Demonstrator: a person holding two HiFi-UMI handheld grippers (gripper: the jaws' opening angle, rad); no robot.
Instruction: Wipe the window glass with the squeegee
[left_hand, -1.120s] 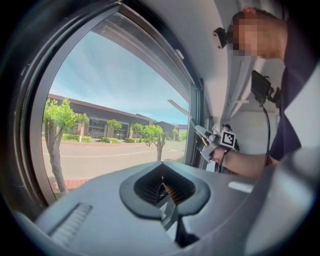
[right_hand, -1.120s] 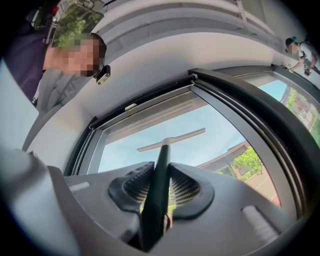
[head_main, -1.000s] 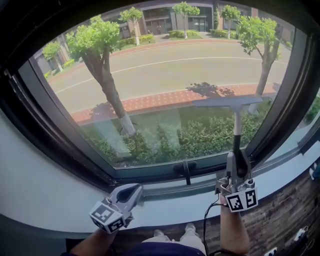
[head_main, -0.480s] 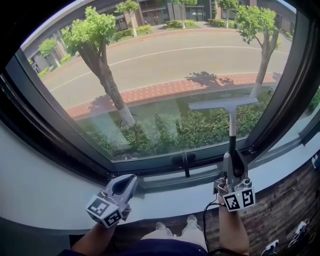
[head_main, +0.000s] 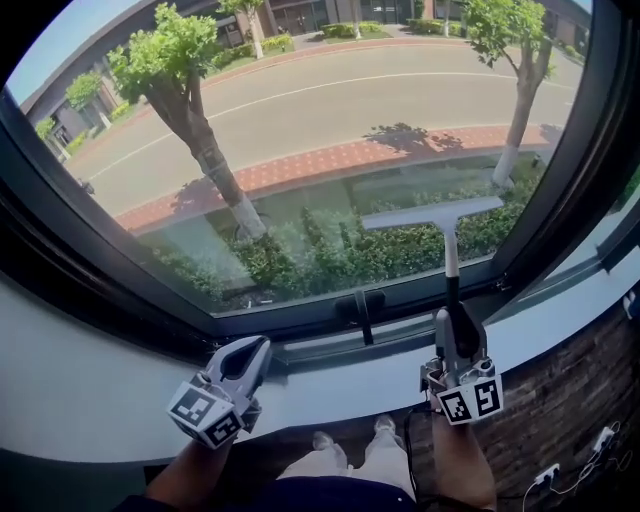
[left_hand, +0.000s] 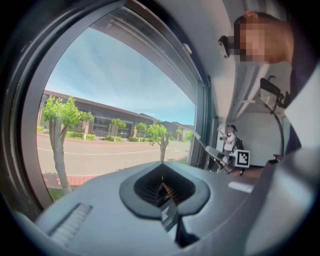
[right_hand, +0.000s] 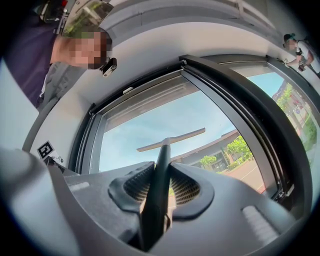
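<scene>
The squeegee (head_main: 446, 245) stands upright with its black handle clamped in my right gripper (head_main: 455, 335), which is shut on it. Its grey blade (head_main: 432, 213) lies across the lower right of the window glass (head_main: 300, 130). In the right gripper view the handle (right_hand: 157, 190) runs up between the jaws to the T-shaped blade (right_hand: 172, 140) against the pane. My left gripper (head_main: 243, 362) hovers above the white sill (head_main: 330, 395) at lower left, its jaws shut with nothing between them; the left gripper view shows the closed jaws (left_hand: 167, 187) facing the glass.
A dark window frame (head_main: 120, 300) surrounds the pane, with a black latch (head_main: 358, 305) at the bottom middle. Brick floor (head_main: 560, 400) lies at the right. Another person (left_hand: 229, 145) stands far along the window. Trees and a road show outside.
The squeegee blade has slid down the glass, and my right gripper has come down with it. My left gripper stays near the sill; the head view has tilted slightly.
</scene>
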